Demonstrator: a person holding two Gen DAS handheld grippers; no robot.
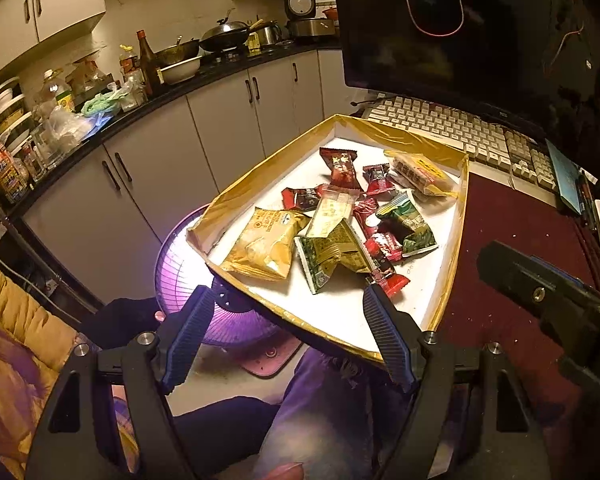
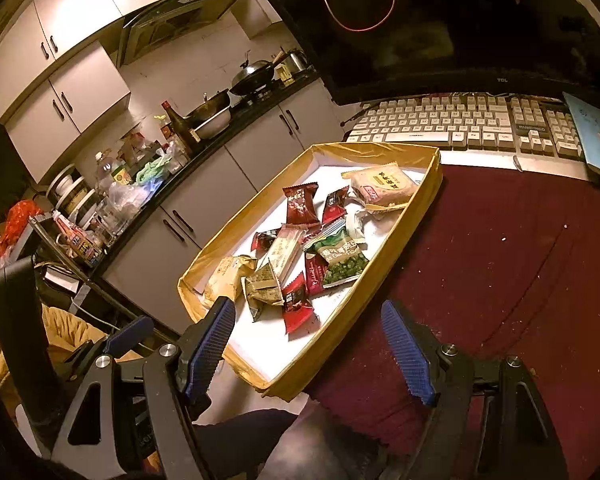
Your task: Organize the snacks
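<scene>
Several snack packets lie heaped in a shallow gold-rimmed tray (image 1: 268, 164) that sits on the maroon cloth (image 1: 512, 248) of a desk, its near left corner jutting past the desk edge over a pink fan (image 1: 184, 276) below. Going from left to right across the tray: a yellow chip bag (image 1: 262, 244) lies flat at the near left wall, probably because it is the bulkiest and needs the room; beside it a green-and-gold packet (image 1: 332, 258) overlaps a pale long wrapper (image 1: 332, 210), and small red packets (image 1: 384, 248) are tucked under and between them, a loose pile more than a sorted row. Further right a green pea bag (image 1: 408, 224) rests on the red ones, and at the far right corner a clear-wrapped cake (image 1: 420, 172) leans against the wall. The left gripper (image 1: 288, 336) hovers at the tray's near rim with its fingers spread wide and nothing between them, one fingertip close over a red packet at the pile's near edge. The right gripper (image 2: 308, 344) is likewise splayed and empty, straddling the tray's near right wall. With everything in the tray yet jumbled, this would fit snacks gathered and awaiting sorting, or a tidy-up that ends with them simply collected. A keyboard (image 2: 468, 126) lies behind the tray.
</scene>
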